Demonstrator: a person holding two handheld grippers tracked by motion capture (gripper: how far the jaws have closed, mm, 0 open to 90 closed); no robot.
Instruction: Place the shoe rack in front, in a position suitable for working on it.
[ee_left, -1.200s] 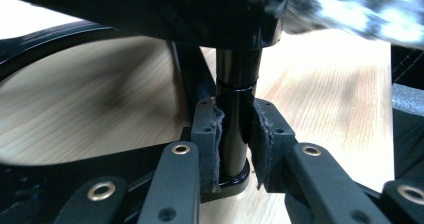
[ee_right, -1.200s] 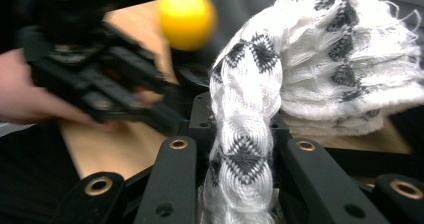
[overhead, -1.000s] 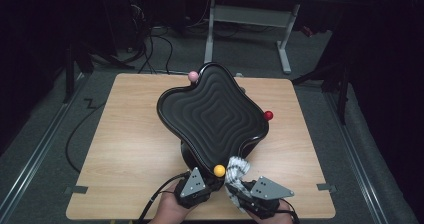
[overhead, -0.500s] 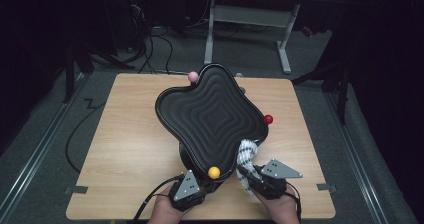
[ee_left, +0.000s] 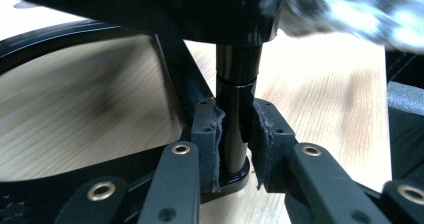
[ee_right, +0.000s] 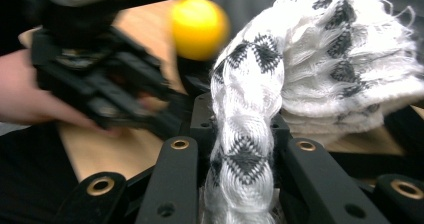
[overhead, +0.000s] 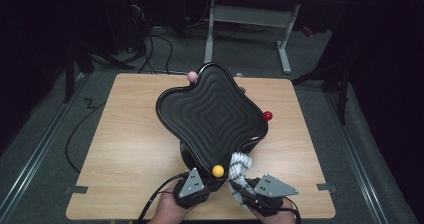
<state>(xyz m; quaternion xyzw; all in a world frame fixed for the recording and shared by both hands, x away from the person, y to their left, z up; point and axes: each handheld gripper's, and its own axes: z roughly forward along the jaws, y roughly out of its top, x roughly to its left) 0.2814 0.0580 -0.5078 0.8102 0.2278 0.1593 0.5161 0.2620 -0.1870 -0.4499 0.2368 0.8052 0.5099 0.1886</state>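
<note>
At the near edge of the table (overhead: 125, 149), the black wavy tray (overhead: 210, 116) stands raised on its dark stand, tilted toward the far side, with a pink ball (overhead: 192, 76), a red ball (overhead: 268, 116) and a yellow ball (overhead: 218, 170) at its corners. The left gripper (overhead: 197, 184) is clamped on the stand's post (ee_left: 235, 129); in the left gripper view both padded jaws press the post just above its foot. The right gripper (overhead: 245, 186) is clenched on a white cloth with black pattern (overhead: 239, 166), pinched tight between the jaws in the right gripper view.

Change over the last second: the cloth has risen from beside the yellow ball, and its free end now touches the tray's near rim. The right hand (overhead: 270, 214) shifted slightly outward; the tray and left gripper look unmoved.

Judgement: the wipe is just starting at the near corner. The left hold steadies the stand, so the rest of the ridged surface remains to be cleaned.
</note>
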